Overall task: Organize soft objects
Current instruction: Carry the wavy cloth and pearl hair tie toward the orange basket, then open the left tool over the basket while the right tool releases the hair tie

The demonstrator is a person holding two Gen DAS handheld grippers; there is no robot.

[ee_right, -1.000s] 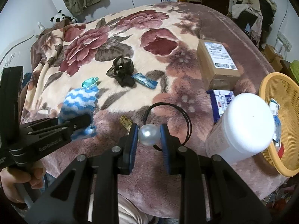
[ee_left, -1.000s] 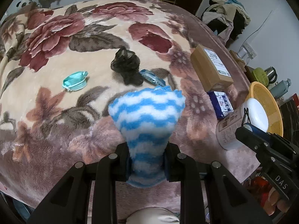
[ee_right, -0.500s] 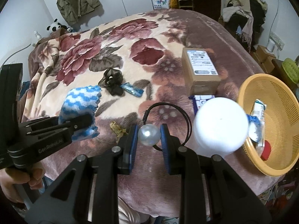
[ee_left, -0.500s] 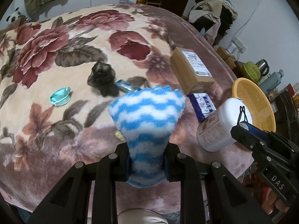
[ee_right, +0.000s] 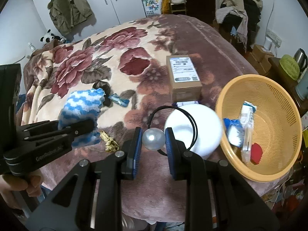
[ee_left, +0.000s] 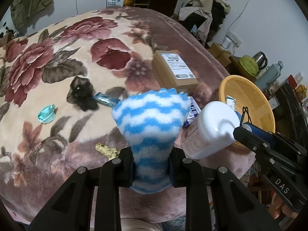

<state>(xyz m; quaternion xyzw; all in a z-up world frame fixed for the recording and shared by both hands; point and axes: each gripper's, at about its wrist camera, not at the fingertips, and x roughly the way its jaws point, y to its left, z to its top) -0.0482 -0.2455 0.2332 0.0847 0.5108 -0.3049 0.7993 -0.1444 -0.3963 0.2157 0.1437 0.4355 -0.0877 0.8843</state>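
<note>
Striped fleece cloth (ee_left: 152, 123): light, limp, pinched low by the left gripper (ee_left: 151, 165), flopping above. Pearl hair tie (ee_right: 154, 139): smooth, slippery, clamped in the right gripper (ee_right: 154, 144).

A fluffy blue-and-white striped cloth (ee_left: 152, 121) stood bunched upright, fanning wider at its top, above the bed. A pearl-like bead on a black elastic loop (ee_right: 153, 139) hung near the orange basket (ee_right: 284, 115).
</note>
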